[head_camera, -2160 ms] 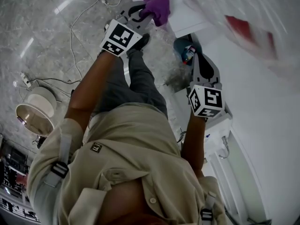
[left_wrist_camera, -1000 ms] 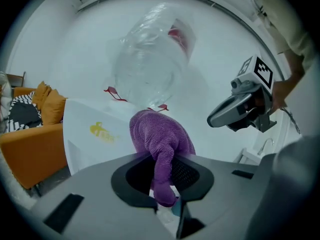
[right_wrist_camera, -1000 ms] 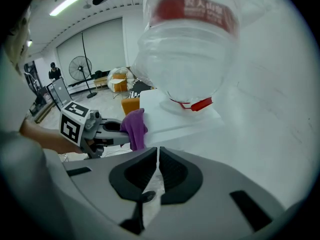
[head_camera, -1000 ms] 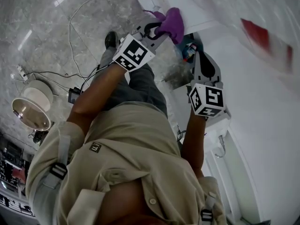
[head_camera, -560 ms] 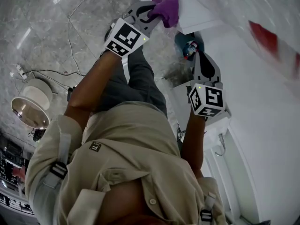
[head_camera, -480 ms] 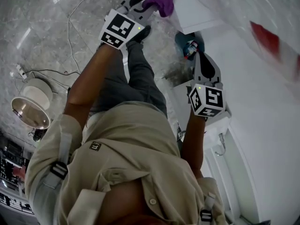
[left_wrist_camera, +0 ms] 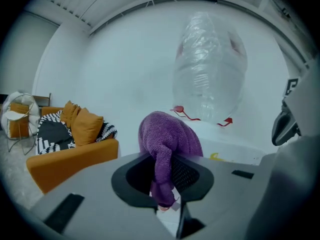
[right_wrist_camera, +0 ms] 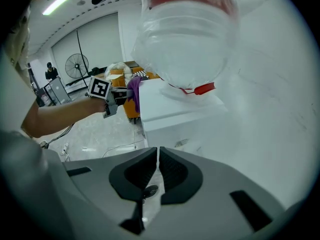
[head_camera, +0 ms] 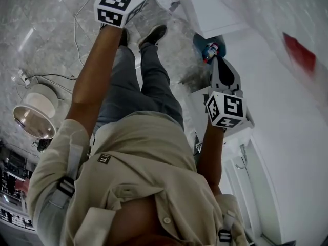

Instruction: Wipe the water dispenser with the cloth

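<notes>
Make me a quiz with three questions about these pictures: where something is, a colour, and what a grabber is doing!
1. The bottle stands: A on a table; B atop the water dispenser; C on a chair.
2. The cloth is: A purple; B green; C white.
3. The right gripper is: A shut, empty; B shut on a cup; C wide open.
Answers: B, it sits on the white dispenser's top; A, purple fabric hangs in the left gripper; A, its jaws meet with nothing between.

Marble floor [head_camera: 36, 29] bears loose cables [head_camera: 49, 79] and a power strip [head_camera: 23, 77].
</notes>
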Demonstrator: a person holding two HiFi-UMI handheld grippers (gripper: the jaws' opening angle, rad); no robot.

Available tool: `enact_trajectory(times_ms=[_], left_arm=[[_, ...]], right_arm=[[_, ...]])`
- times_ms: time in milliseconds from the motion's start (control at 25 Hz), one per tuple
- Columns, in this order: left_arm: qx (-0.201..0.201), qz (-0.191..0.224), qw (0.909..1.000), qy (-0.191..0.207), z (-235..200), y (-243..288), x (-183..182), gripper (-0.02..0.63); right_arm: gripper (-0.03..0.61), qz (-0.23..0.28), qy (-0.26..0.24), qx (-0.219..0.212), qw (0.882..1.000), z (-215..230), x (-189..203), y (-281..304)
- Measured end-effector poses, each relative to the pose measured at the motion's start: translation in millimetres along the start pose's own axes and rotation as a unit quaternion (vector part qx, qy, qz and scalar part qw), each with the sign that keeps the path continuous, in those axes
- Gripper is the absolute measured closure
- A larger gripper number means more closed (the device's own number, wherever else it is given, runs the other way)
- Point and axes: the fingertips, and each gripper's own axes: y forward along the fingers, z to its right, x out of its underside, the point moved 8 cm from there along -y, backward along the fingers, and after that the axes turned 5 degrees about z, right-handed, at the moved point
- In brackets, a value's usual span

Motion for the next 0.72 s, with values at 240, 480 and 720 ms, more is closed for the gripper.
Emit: enact_trajectory(times_ms=[240, 480, 720], left_arm=[[0.054, 0.012, 0.9985, -0.003, 43, -19, -4, 0.535], [0.069, 0.018, 0.9974, -0.006, 45, -19, -9, 0.535], [0.044, 0.028, 0.9986, -0.008, 4, -9, -5, 0.535]], right_arm=[[0.549, -0.006, -0.002, -0.006, 1.000, -12, -5, 14], [0.550, -0.016, -0.011, -0.012, 1.000, -19, -11, 23], [0.549, -0.032, -0.012, -0.014, 0.999, -25, -5, 32]])
